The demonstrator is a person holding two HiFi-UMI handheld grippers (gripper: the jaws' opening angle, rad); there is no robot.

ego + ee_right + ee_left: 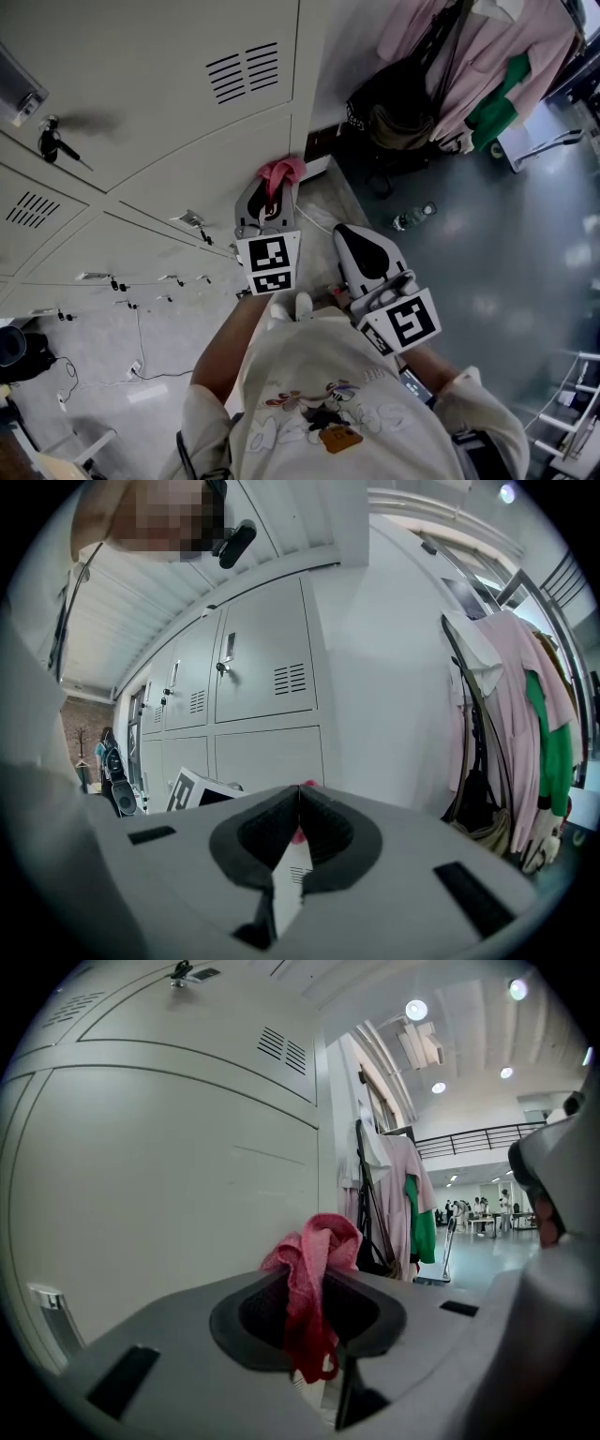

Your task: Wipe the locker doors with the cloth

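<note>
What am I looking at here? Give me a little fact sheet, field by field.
Setting: bank of grey lockers, clothes hanging beside them
Left gripper: shut on a cloth
Cloth: pink, bunched, sticking out past the jaws
Locker door: closed, just behind the cloth; contact unclear
Right gripper: shut, holding nothing, beside the left one

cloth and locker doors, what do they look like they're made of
The cloth looks like soft pink-red fabric, probably a knit or loose weave: visible mesh-like texture, limp bunched folds. The locker doors look like painted sheet metal, pale matte off-white: flat smooth panels, punched vent slots, crisp seams.
</note>
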